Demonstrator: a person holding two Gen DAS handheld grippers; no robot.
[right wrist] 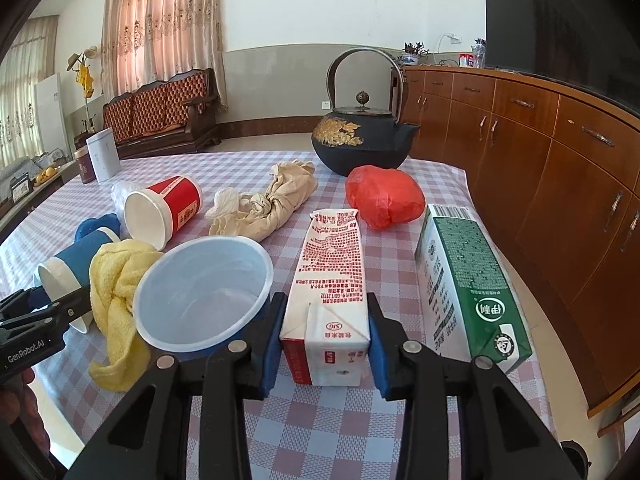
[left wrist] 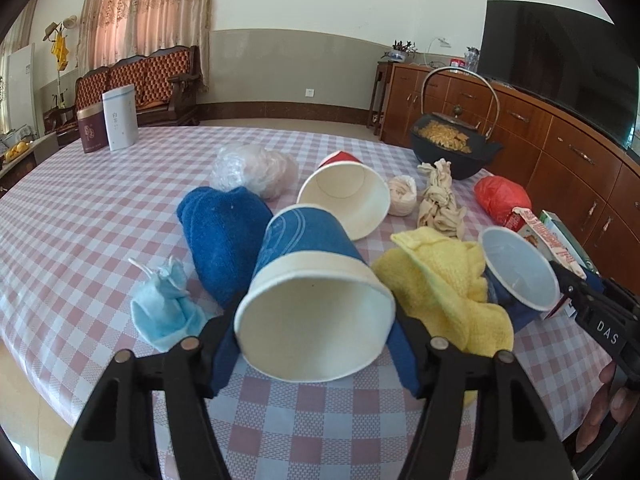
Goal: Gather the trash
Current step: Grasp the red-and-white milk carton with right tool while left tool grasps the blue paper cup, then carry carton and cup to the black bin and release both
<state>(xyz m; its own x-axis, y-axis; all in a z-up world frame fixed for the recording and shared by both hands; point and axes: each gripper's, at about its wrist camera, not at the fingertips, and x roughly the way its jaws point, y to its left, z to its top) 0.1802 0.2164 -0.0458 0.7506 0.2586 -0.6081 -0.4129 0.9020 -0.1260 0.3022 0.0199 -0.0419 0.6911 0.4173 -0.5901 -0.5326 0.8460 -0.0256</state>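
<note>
In the left gripper (left wrist: 316, 332): a blue paper cup (left wrist: 308, 264) lying on its side, mouth toward the camera, jaws at a middling width with a finger against each flank just behind the rim. Apparently gripped, though not certain from this angle how firmly, since the fingertips sit half hidden behind the rim.

In the right gripper (right wrist: 326, 320): a red-and-white carton (right wrist: 328, 272) lying flat and lengthwise on the checked table (left wrist: 100, 208), blue pads pressed on both long sides near its base, jaws fairly narrow.

Crowded close around both: a yellow cloth (left wrist: 444, 280) touching the blue cup's right side, a blue towel (left wrist: 220, 236) under and behind it, a crumpled light-blue mask (left wrist: 164, 304) just to the left. Beside the carton, a white plastic cup (right wrist: 204, 292) leaning against the left finger, and a green carton (right wrist: 468, 280) just to the right. Farther out, a red paper cup (right wrist: 168, 208), a knotted beige rag (right wrist: 272, 204), a red plastic bag (right wrist: 384, 196) and a black teapot (right wrist: 360, 144).

Step in hand, by the look of it: the pick-up, two pieces of rubbish at once, neither yet lifted clear. Most of the litter still on the table.

Next: lift straight up and slowly, so as not to crush the thin paper cup, drag the yellow cloth along or topple the white cup. Then on to a bin, none in view here.
</note>
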